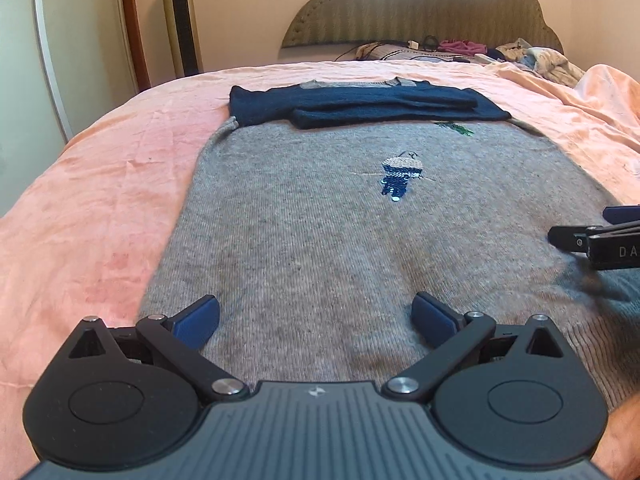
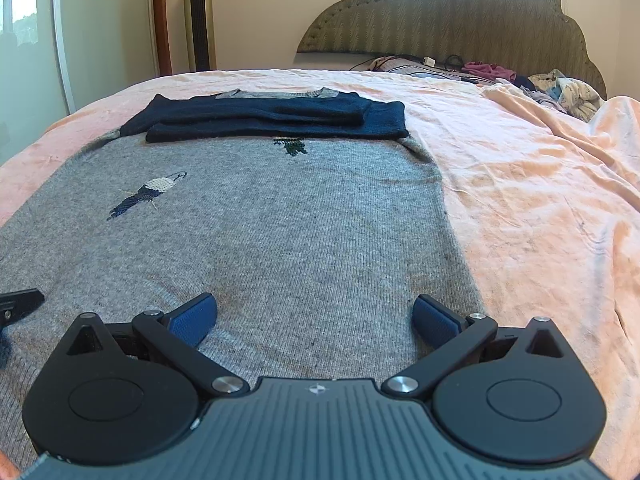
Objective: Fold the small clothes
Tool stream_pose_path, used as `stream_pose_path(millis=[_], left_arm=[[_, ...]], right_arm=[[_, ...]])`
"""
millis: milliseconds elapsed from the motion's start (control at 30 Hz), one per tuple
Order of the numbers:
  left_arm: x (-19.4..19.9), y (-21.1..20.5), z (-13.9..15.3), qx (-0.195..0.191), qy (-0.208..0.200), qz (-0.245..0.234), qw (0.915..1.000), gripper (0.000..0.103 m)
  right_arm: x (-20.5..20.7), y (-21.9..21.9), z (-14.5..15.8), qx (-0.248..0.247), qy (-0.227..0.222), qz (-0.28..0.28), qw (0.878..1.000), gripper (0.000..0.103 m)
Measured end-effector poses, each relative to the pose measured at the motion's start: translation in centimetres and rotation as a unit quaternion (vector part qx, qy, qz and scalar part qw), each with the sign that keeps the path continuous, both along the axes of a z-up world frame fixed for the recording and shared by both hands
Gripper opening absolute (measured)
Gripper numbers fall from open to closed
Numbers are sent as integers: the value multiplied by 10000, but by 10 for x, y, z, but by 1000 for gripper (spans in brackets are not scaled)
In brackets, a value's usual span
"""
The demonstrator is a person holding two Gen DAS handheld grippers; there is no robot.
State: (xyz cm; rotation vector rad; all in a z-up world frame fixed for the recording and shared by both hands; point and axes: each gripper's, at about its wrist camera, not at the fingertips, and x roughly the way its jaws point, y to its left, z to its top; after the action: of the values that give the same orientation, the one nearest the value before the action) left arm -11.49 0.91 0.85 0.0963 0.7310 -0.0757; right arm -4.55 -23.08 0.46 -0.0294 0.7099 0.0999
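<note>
Peach bedding [image 1: 100, 184] is covering the bed we are working over, with a padded headboard [image 1: 420, 4] standing at twelve o'clock and a tall tower fan [image 1: 182, 20] rising at eleven o'clock beside the wall. We are looking at a grey sweater [image 1: 300, 232] that is lying flat across the bedding, filling the middle of both wrist views; its navy sleeves [image 1: 360, 106] are lying folded across the chest at twelve o'clock, one stacked just over the other. A sequined figure [image 1: 400, 176] is showing on the grey knit at about one o'clock in the left view and at ten o'clock in the right view. We are holding the left gripper [image 1: 316, 316] low over the hem end of the sweater with its blue pads [image 1: 198, 320] spread wide apart and nothing between them. We are holding the right gripper [image 2: 316, 316] the same way, fingers apart and gripping nothing, near the sweater's right edge. Loose clothes [image 2: 560, 88] are piling up by the headboard at two o'clock.
</note>
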Motion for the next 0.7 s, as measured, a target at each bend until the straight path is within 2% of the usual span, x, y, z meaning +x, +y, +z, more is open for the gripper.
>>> stream_pose_path(millis=[233, 367, 533, 633, 700], left_arm=[[-8, 3, 4, -57, 233, -31, 9997, 103], [-24, 8, 5, -111, 273, -164, 9994, 103], [-40, 25, 14, -180, 317, -236, 9991, 103], [-48, 48, 19, -338, 375, 5, 9987, 103], [-49, 68, 21, -696, 537, 176, 9960, 103]], right_arm=[[-21, 3, 3, -94, 12, -80, 9999, 103], [-47, -2, 5, -33, 78, 212, 9997, 103], [-76, -16, 14, -33, 440, 559, 9975, 103], [-92, -25, 22, -108, 675, 780, 9946, 103], [-97, -35, 32, -46, 779, 811, 9936, 103]])
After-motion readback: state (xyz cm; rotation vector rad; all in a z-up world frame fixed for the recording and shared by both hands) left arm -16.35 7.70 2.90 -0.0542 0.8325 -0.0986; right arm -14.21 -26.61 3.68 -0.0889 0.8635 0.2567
